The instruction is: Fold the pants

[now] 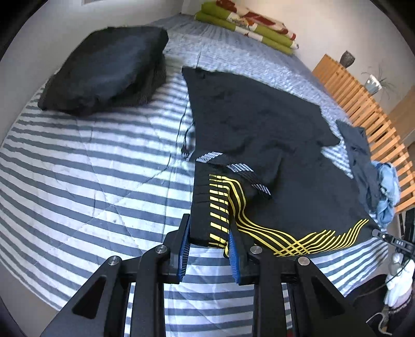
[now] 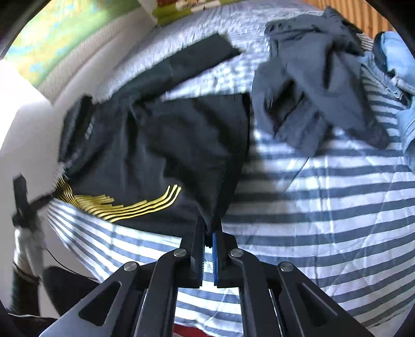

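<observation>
Black pants (image 1: 259, 124) with yellow curved stripes lie spread on the striped bed, partly doubled over. In the left wrist view my left gripper (image 1: 208, 230) stands open, its fingers on either side of the striped waistband corner, with the cloth lying flat between the blue pads (image 1: 182, 256). In the right wrist view the same pants (image 2: 160, 145) are blurred. There my right gripper (image 2: 209, 228) is shut on a pinched fold of the black fabric's right edge, which rises from the bed into the jaws.
A folded dark stack (image 1: 109, 67) sits at the bed's far left. A crumpled navy garment (image 2: 316, 85) and light blue clothing (image 2: 399, 64) lie at the right. Green floral bedding (image 1: 246, 23) is at the head, and a wooden slatted rail (image 1: 363, 103) runs along the right side.
</observation>
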A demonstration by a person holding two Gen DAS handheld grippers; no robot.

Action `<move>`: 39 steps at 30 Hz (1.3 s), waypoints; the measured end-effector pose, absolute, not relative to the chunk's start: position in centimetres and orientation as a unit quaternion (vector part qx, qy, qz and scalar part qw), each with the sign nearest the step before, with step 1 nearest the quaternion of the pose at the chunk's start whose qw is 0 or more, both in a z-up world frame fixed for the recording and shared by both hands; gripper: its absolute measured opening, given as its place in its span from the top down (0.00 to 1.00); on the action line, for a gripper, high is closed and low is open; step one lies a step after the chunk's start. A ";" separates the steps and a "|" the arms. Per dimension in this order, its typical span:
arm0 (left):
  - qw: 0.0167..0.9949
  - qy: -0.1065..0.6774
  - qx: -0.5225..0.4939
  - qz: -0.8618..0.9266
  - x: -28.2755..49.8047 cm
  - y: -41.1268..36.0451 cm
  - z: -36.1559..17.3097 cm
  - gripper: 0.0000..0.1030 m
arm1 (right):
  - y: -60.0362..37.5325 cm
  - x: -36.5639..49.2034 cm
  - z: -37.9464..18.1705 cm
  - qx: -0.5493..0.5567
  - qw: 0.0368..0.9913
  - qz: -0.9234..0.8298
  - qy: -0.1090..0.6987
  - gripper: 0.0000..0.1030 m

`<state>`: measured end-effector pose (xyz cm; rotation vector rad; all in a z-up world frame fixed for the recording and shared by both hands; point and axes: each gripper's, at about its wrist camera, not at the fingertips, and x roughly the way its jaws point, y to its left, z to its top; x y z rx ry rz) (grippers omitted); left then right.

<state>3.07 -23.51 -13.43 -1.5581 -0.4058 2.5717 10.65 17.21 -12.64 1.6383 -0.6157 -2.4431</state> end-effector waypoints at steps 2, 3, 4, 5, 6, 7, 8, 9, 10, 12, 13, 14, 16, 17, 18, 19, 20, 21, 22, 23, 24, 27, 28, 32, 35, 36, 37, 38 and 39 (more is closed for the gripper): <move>0.055 -0.141 -0.505 0.850 3.2 -23.6 -12.5 0.73 | 17.6 10.4 -11.4 0.530 0.073 -0.816 -0.220 0.96; 0.054 -0.142 -0.501 0.852 2.8 -23.6 -11.9 0.73 | 17.8 10.2 -10.8 0.523 0.075 -0.818 -0.227 0.96; 0.054 -0.144 -0.499 0.853 2.7 -23.8 -11.5 0.73 | 18.0 9.9 -10.2 0.515 0.077 -0.821 -0.234 0.96; 0.055 -0.145 -0.498 0.853 2.4 -23.8 -11.2 0.73 | 18.1 9.6 -9.7 0.509 0.078 -0.823 -0.239 0.96; 0.056 -0.144 -0.495 0.855 2.2 -23.9 -10.5 0.73 | 18.4 9.1 -9.1 0.501 0.081 -0.826 -0.244 0.96; 0.056 -0.140 -0.493 0.857 1.8 -23.9 -10.1 0.74 | 18.5 8.6 -8.7 0.496 0.083 -0.828 -0.247 0.96; 0.055 -0.138 -0.490 0.859 1.2 -23.9 -9.7 0.74 | 18.6 8.0 -8.3 0.490 0.086 -0.830 -0.251 0.96; 0.055 -0.139 -0.487 0.861 0.8 -24.2 -9.1 0.74 | 18.7 7.3 -7.9 0.485 0.086 -0.832 -0.253 0.96; 0.056 -0.140 -0.483 0.862 0.1 -24.3 -8.7 0.74 | 18.8 6.6 -7.6 0.481 0.086 -0.834 -0.256 0.96; 0.055 -0.137 -0.477 0.866 -1.6 -24.4 -7.7 0.74 | 19.0 4.9 -6.9 0.472 0.086 -0.838 -0.261 0.96; 0.054 -0.134 -0.474 0.868 -2.5 -24.5 -7.4 0.74 | 19.0 4.1 -6.6 0.468 0.086 -0.839 -0.262 0.96; 0.053 -0.132 -0.472 0.870 -3.7 -24.5 -7.1 0.74 | 19.1 3.0 -6.3 0.465 0.085 -0.842 -0.261 0.96; 0.051 -0.129 -0.470 0.872 -5.8 -24.4 -6.7 0.74 | 19.4 0.9 -5.7 0.457 0.081 -0.848 -0.255 0.96; 0.051 -0.130 -0.470 0.872 -7.2 -24.4 -6.5 0.74 | 19.5 -0.3 -5.5 0.454 0.079 -0.851 -0.254 0.96; 0.050 -0.129 -0.470 0.872 -8.3 -24.4 -6.5 0.74 | 19.7 -1.4 -5.3 0.452 0.077 -0.852 -0.254 0.96; 0.049 -0.127 -0.469 0.872 -9.3 -24.4 -6.5 0.74 | 19.8 -2.5 -5.1 0.450 0.076 -0.852 -0.255 0.96; 0.047 -0.125 -0.469 0.873 -10.7 -24.5 -6.4 0.74 | 19.9 -3.9 -4.9 0.447 0.075 -0.854 -0.255 0.96; 0.047 -0.125 -0.468 0.874 -11.8 -24.5 -6.4 0.74 | 20.0 -5.1 -4.8 0.446 0.074 -0.855 -0.254 0.96; 0.048 -0.125 -0.468 0.874 -12.8 -24.6 -6.4 0.74 | 20.0 -6.6 -4.6 0.444 0.073 -0.857 -0.252 0.96; 0.047 -0.127 -0.468 0.873 -14.2 -24.8 -6.5 0.74 | 20.0 -7.5 -4.4 0.443 0.072 -0.858 -0.250 0.96; 0.047 -0.130 -0.468 0.873 -15.2 -25.0 -6.6 0.74 | 20.1 -8.8 -4.4 0.442 0.072 -0.859 -0.248 0.96; 0.042 -0.135 -0.475 0.868 -18.6 -25.5 -7.5 0.74 | 20.1 -12.6 -4.4 0.443 0.069 -0.862 -0.236 0.96; 0.041 -0.138 -0.479 0.866 -19.6 -25.8 -7.9 0.74 | 20.2 -13.9 -4.6 0.444 0.066 -0.863 -0.232 0.96; 0.031 -0.146 -0.494 0.856 -23.8 -26.8 -10.0 0.74 | 20.7 -19.2 -6.1 0.453 0.049 -0.862 -0.220 0.96; 0.026 -0.156 -0.509 0.846 -26.4 -27.1 -12.2 0.74 | 21.3 -22.6 -8.1 0.468 0.038 -0.854 -0.223 0.96; 0.024 -0.157 -0.514 0.843 -27.2 -27.0 -13.0 0.74 | 21.4 -23.6 -8.9 0.475 0.033 -0.851 -0.222 0.96; 0.022 -0.158 -0.519 0.840 -27.9 -27.0 -13.7 0.74 | 21.4 -24.4 -9.6 0.481 0.029 -0.848 -0.221 0.96; 0.020 -0.158 -0.523 0.837 -28.6 -26.9 -14.4 0.74 | 21.4 -25.3 -10.4 0.487 0.026 -0.845 -0.218 0.97; 0.022 -0.158 -0.530 0.833 -29.7 -26.7 -15.2 0.74 | 21.3 -26.1 -11.1 0.492 0.020 -0.843 -0.215 0.97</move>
